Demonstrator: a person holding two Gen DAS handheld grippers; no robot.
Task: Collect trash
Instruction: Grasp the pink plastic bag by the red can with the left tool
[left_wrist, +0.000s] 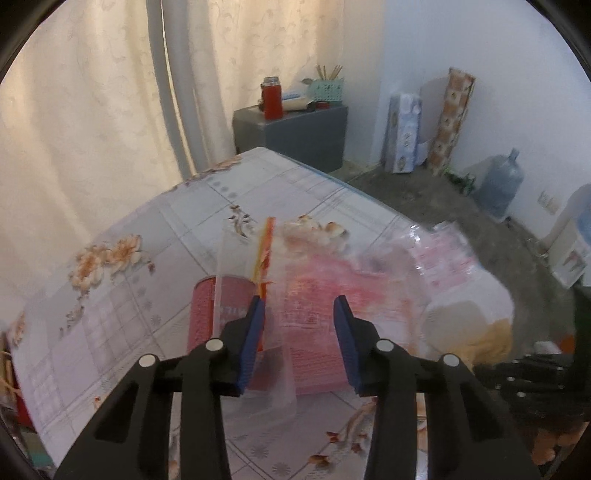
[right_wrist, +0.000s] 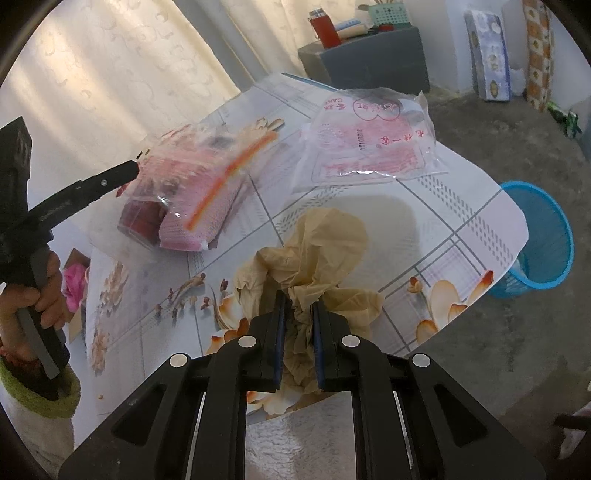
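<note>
My right gripper (right_wrist: 300, 308) is shut on a crumpled tan paper wad (right_wrist: 314, 254) that rests on the floral tablecloth (right_wrist: 461, 221). My left gripper (left_wrist: 299, 314) is open, its fingers on either side of a clear zip bag with a red strip and pink print (left_wrist: 280, 280); the bag also shows in the right wrist view (right_wrist: 192, 184), with the left gripper's finger (right_wrist: 110, 177) at its left end. A second clear pink-printed bag (right_wrist: 369, 144) lies farther back on the table; it also shows in the left wrist view (left_wrist: 439, 254).
A blue mesh bin (right_wrist: 539, 240) stands on the floor off the table's right edge. A grey cabinet (left_wrist: 295, 133) with a red flask (left_wrist: 272, 98) stands by the curtain. A water jug (left_wrist: 498, 184) and rolled wraps lean on the far wall.
</note>
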